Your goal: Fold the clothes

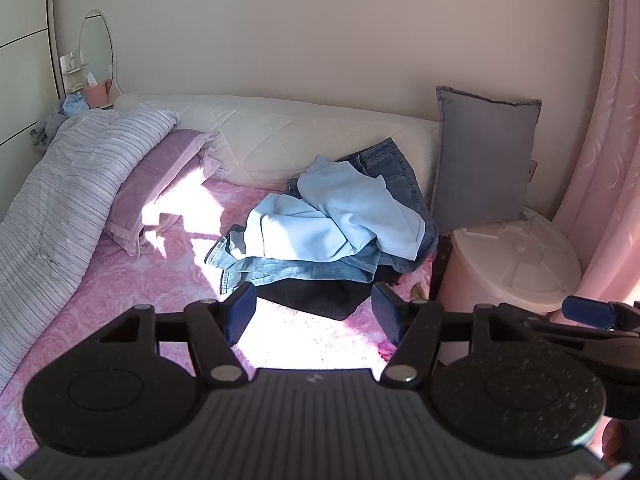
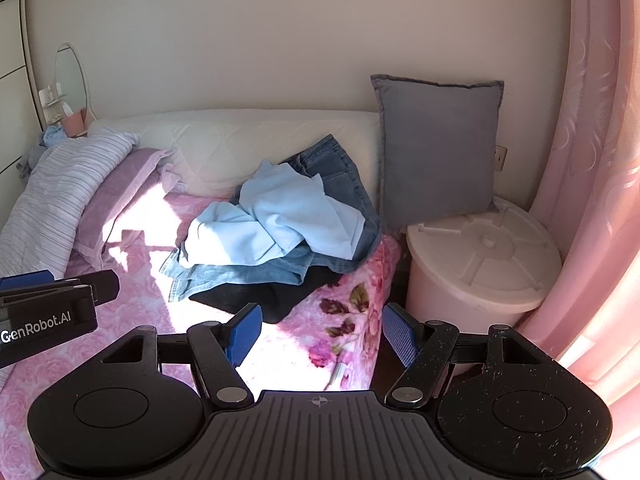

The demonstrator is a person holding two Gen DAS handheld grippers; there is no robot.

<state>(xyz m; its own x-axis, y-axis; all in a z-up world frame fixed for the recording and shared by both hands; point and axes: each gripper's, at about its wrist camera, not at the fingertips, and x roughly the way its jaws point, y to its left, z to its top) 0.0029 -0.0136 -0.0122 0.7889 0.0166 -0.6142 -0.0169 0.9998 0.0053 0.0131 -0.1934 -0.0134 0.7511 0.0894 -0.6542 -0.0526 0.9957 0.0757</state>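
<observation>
The clothes to fold lie in a rumpled heap at the centre of both views: a pale blue soft cotton garment [image 1: 320, 216] on top, faded blue denim jeans [image 1: 396, 168] under and behind it, and a flat black garment [image 1: 312, 296] at the bottom, its near edge towards the cameras. The heap rests on the pink rose-patterned bedspread [image 1: 120, 304], close to the bed's right edge and just in front of the long white quilted bolster [image 1: 280, 132]. No folding has begun, so the step in hand looks like picking the first piece off the heap. To do that well, I would take the pale blue garment alone, since it lies uppermost and loose, pinching it at two well separated points along one edge or at the shoulders so it lifts clear of the denim, then spread it on the bare sunlit patch of bedspread in the lower centre before making any fold. Grabbing deep into the pile would likely drag the jeans along. The left gripper [image 1: 314, 316] hangs over that bare patch, tilted down towards the heap, its blue-padded fingers [image 1: 240, 312] spread wide with nothing between them. The right gripper [image 2: 320, 334] sits beside it, level with it and nearer the bed's right edge, fingers likewise wide apart and empty; neither touches the cloth.
</observation>
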